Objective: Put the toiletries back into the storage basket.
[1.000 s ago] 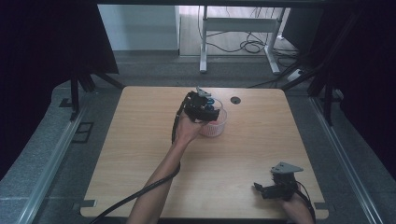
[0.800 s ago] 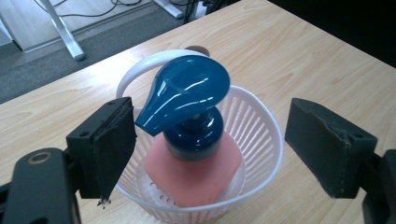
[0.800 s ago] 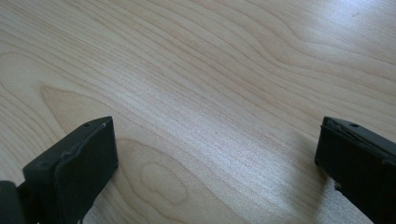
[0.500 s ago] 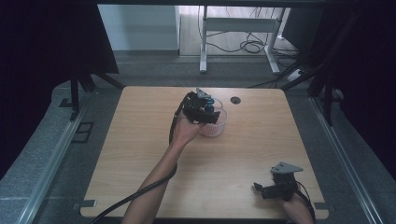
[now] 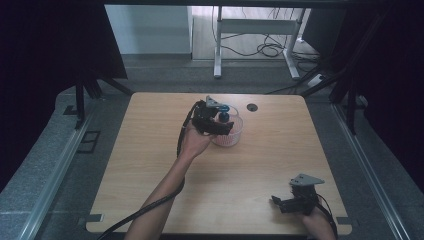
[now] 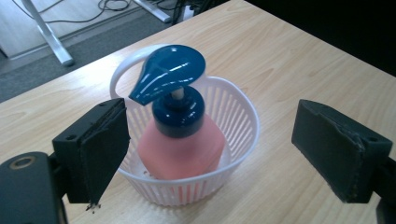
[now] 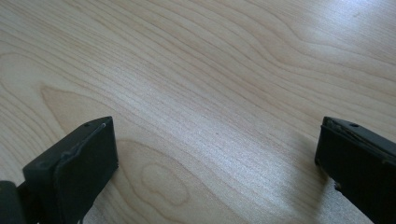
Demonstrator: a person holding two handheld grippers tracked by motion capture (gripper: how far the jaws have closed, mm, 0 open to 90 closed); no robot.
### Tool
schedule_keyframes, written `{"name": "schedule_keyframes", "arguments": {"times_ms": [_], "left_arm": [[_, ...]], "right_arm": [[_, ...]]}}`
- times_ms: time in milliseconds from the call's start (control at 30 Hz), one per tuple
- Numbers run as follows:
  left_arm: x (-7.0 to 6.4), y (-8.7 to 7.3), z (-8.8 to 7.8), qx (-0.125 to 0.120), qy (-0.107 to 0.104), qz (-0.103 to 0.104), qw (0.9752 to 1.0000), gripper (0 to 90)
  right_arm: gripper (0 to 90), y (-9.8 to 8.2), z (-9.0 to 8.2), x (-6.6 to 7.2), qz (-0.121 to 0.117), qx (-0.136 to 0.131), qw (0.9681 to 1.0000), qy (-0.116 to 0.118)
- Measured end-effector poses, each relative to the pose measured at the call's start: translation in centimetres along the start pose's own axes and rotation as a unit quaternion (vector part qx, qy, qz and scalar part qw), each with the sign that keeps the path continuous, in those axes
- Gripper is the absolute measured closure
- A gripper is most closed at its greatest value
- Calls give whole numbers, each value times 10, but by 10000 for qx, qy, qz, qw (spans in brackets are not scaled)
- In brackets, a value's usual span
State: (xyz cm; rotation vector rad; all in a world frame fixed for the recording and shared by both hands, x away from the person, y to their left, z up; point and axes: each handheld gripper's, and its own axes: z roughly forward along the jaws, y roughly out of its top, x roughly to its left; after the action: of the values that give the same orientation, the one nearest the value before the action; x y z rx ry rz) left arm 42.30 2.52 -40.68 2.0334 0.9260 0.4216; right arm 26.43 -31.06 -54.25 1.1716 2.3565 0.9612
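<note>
A pink soap bottle (image 6: 180,147) with a dark blue pump head (image 6: 170,70) stands upright inside a small white slatted basket (image 6: 238,121) with a loop handle. In the high view the basket (image 5: 231,136) sits at the table's far middle, the blue pump (image 5: 223,116) poking above it. My left gripper (image 6: 212,149) hovers just in front of the basket, jaws wide open and apart from the bottle; from above, the left gripper (image 5: 214,120) overlaps the basket's left side. My right gripper (image 5: 286,204) rests open near the front right edge, with bare wood between its jaws (image 7: 215,158).
A round cable hole (image 5: 251,107) lies in the wooden table (image 5: 150,150) behind the basket. A desk frame with cables (image 5: 260,35) stands on the floor beyond the far edge. Dark curtains hang on both sides.
The left hand has shifted slightly nearer and left from the basket, so the blue pump now shows beside the gripper. The right gripper has stayed put.
</note>
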Motion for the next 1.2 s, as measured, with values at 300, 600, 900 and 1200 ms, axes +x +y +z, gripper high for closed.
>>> {"name": "schedule_keyframes", "arguments": {"times_ms": [300, 600, 900, 1200], "left_arm": [[-4, -3, -7, 1, -7, 96, 10000, 108], [-7, -8, -17, -7, -16, 175, 9998, 108], [-9, -17, -27, -50, -34, 198, 9998, 109], [-13, -29, -34, -30, -15, 303, 9995, 109]], "right_arm": [[0, 0, 0, 0, 2, 0, 10000, -1], [0, 0, 0, 0, 4, 0, 10000, -11], [0, 0, 0, 1, 8, -1, 10000, -17], [0, 0, 0, 1, 11, 0, 10000, -23]]}}
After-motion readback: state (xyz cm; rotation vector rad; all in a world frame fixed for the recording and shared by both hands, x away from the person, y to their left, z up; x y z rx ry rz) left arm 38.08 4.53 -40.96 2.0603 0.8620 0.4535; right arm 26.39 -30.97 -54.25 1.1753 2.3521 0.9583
